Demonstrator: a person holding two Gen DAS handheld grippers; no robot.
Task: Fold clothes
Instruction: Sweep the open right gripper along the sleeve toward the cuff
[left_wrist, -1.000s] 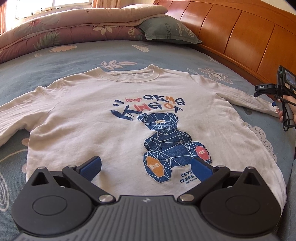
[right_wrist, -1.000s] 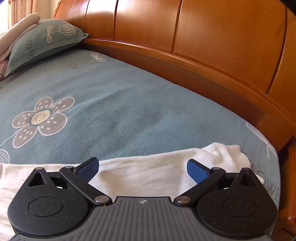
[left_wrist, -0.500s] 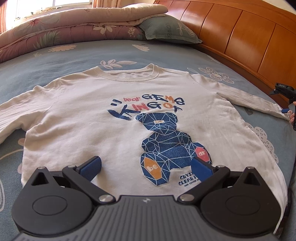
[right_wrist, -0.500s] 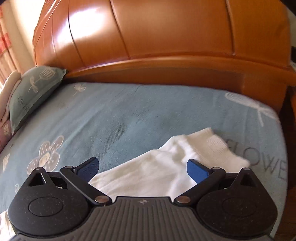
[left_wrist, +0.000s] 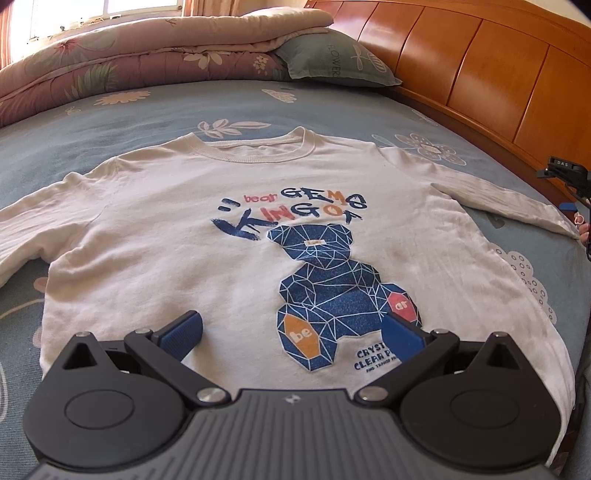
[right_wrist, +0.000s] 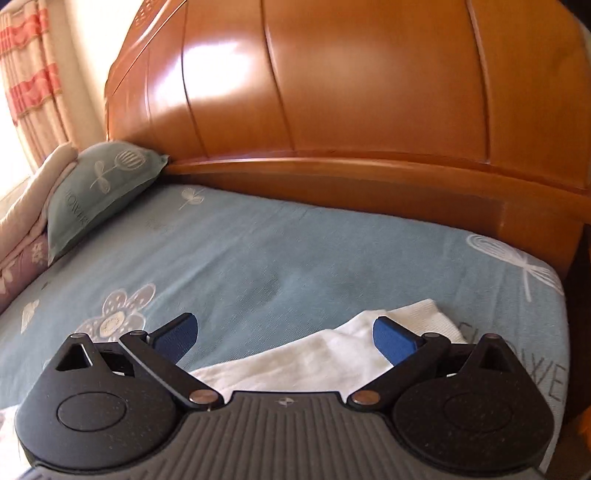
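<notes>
A white sweatshirt (left_wrist: 258, 236) lies spread face up on the bed (left_wrist: 129, 110), sleeves out to both sides. The left gripper (left_wrist: 291, 332) hovers over its bottom hem, jaws wide apart and holding nothing. Over at the right, the right gripper (right_wrist: 282, 334) hangs above the sleeve cuff (right_wrist: 424, 317), jaws also apart. That cuff sits near the mattress edge; a shallow pinch there could catch only one layer, or snag the sheet along with it.
</notes>
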